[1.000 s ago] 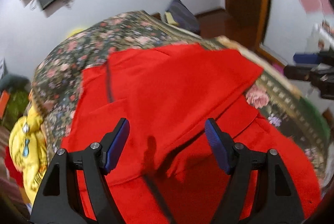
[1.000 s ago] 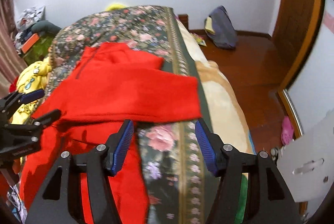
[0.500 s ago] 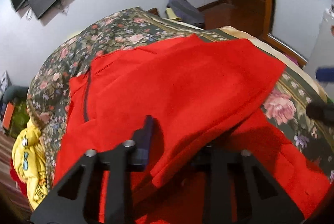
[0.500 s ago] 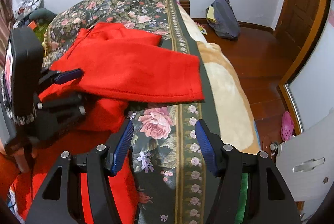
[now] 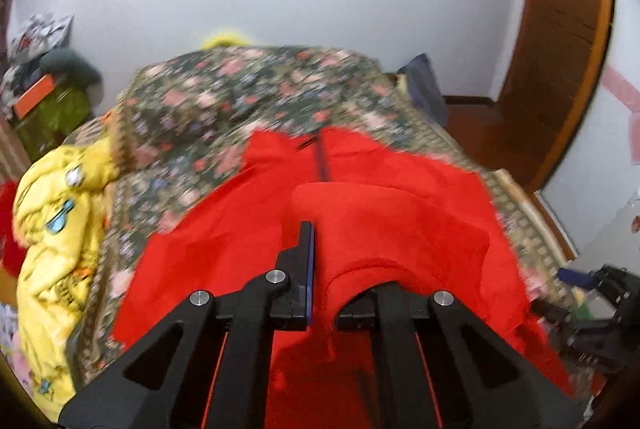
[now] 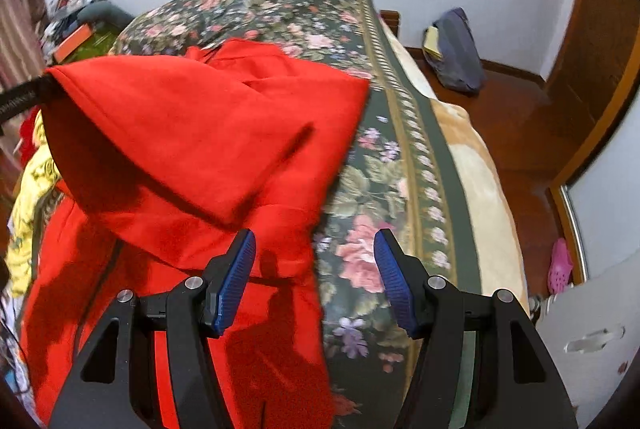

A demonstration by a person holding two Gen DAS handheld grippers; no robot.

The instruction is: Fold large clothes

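A large red garment [image 5: 384, 221] with a dark front zip lies on the floral bedspread [image 5: 240, 97]. My left gripper [image 5: 332, 269] is shut on a fold of the red garment and holds that part raised; red cloth drapes over its right finger and hides it. In the right wrist view the lifted red flap [image 6: 192, 125] hangs in the air at the left, held at its far left corner by the left gripper [image 6: 24, 93]. My right gripper [image 6: 316, 269] is open and empty, above the garment's right edge and the bedspread [image 6: 380, 197].
A yellow garment [image 5: 52, 229] lies at the bed's left edge. A dark bag [image 6: 456, 49] sits on the wooden floor by the far wall. A wooden door [image 5: 560, 49] is at the right. A pink shoe [image 6: 560, 265] lies on the floor. The right gripper shows at the left view's right edge [image 5: 592, 309].
My left gripper closed on the red garment and has lifted and carried the fold leftward. The right gripper stayed open and moved slightly left over the garment's edge.
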